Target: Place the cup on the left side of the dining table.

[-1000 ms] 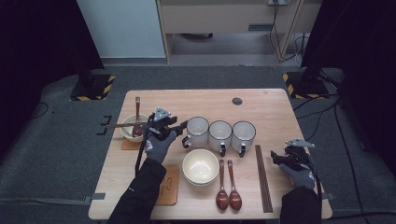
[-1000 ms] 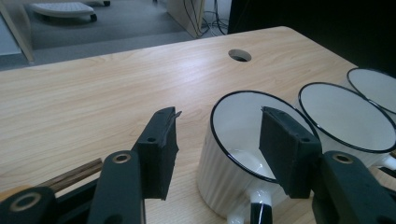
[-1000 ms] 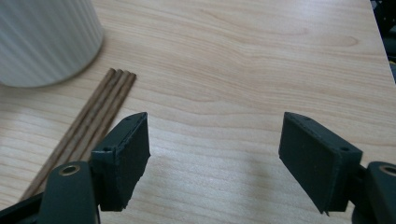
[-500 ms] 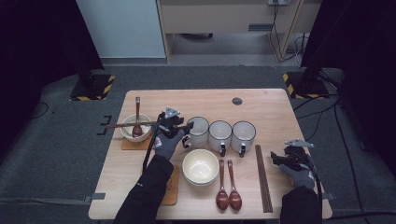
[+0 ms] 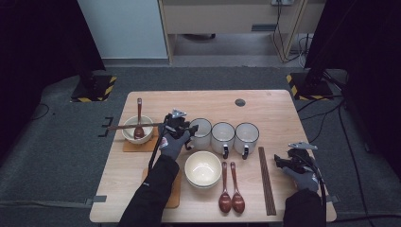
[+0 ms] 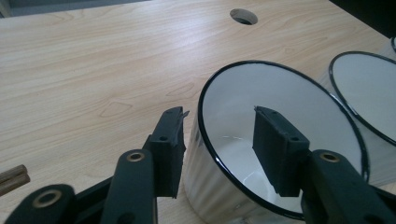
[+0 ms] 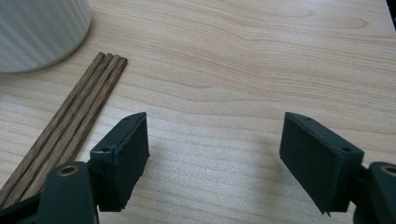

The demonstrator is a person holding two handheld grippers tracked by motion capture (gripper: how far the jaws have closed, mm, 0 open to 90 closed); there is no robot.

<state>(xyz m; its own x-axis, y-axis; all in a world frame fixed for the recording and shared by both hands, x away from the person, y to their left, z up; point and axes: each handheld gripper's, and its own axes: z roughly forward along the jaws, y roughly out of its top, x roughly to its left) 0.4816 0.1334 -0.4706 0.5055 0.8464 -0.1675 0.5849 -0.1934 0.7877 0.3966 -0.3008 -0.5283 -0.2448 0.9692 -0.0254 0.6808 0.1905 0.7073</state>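
Leftmost mug [image 5: 202, 133] upright, mouth up, first in row of three mid-table; bowl [image 5: 137, 129] left, cream bowl [image 5: 203, 168] near front, bare wood behind. Left gripper [image 6: 219, 128] straddles mug rim: one jaw outside wall, one inside, closing just now, not visibly clamped. Right gripper [image 7: 215, 140] wide apart, empty, over bare wood beside chopsticks [image 7: 70, 123].

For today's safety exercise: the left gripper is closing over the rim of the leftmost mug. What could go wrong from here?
1. The left gripper straddles only the leftmost mug's thin rim, one jaw inside, one outside and its jaws have just been closing; a rim pinch could let it tilt or slip.
2. The middle mug stands close beside; a swing might knock it.
3. The chopsticks balanced across the bowl lie near the forearm.
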